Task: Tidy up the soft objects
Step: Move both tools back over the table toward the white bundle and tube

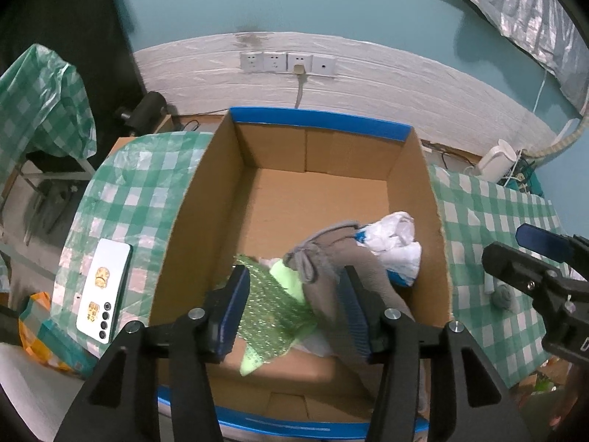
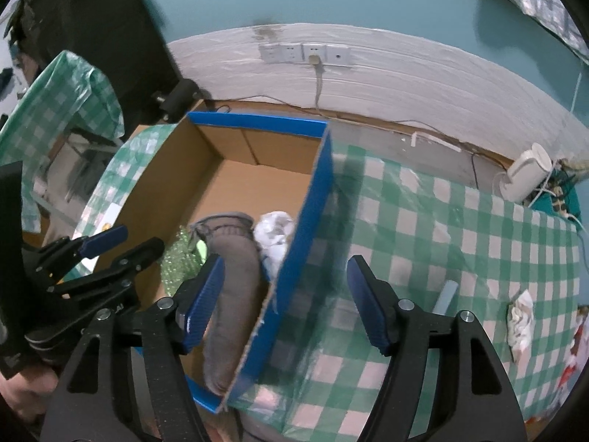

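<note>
An open cardboard box (image 1: 206, 199) with blue edges stands on the checked table; it also shows in the right wrist view (image 2: 305, 221). Inside lie a grey slipper-like soft thing (image 1: 368, 269), a sparkly green cloth (image 1: 272, 305) and a white crumpled bag (image 1: 397, 243). My left gripper (image 1: 294, 305) is open above the box's near end, over the green cloth and the grey thing, holding nothing. My right gripper (image 2: 285, 302) is open astride the box's right wall, empty. It shows at the right edge of the left wrist view (image 1: 530, 258). A crumpled white wad (image 2: 521, 320) lies on the table.
A white phone (image 1: 105, 291) lies on the green checked tablecloth (image 1: 125, 191) left of the box. A small grey ball (image 1: 502, 294) and a pale stick (image 2: 445, 296) lie right of the box. A white kettle (image 2: 524, 176) and wall sockets (image 1: 287, 62) are behind.
</note>
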Tool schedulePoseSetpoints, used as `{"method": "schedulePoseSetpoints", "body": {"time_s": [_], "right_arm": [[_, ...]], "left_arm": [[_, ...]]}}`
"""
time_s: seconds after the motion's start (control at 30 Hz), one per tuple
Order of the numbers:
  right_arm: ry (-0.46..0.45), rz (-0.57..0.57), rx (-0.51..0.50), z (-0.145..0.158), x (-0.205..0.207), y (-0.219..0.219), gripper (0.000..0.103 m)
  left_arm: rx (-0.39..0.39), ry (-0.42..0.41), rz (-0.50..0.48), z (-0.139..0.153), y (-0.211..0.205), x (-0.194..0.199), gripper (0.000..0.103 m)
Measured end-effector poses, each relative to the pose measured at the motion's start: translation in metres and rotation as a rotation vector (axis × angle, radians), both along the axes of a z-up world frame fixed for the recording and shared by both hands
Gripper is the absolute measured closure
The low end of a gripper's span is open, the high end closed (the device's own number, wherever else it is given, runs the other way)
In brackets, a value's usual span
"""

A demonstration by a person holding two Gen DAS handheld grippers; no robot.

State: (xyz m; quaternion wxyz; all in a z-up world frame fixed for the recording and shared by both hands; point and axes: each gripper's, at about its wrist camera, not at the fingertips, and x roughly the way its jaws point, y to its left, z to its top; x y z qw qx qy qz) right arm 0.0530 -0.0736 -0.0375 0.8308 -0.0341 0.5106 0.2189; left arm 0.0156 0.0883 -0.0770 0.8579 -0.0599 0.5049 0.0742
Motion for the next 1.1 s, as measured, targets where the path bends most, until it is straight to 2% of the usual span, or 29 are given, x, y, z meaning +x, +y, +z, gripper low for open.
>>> {"method": "schedulePoseSetpoints", "body": {"time_s": [0.47, 0.63, 1.0, 1.1], "right_arm": [[0.004, -0.109, -0.003, -0.007, -0.001, -0.064, 0.033], [0.001, -0.155, -0.01, -0.009, 0.0, -0.091, 0.033], [0.006, -0.235, -0.027, -0.016, 0.001, -0.138, 0.033], [0.001, -0.247, -0.049, -0.019, 0.0, -0.149, 0.033]], "left_arm": [[0.027, -0.002, -0.077, 0.005, -0.051, 0.009, 0.048], [0.044, -0.007, -0.098, 0.008, -0.069, 0.012, 0.039], [0.085, -0.01, -0.179, 0.008, -0.119, 0.02, 0.038], [0.094, -0.004, -0.198, 0.006, -0.131, 0.023, 0.036]]}}
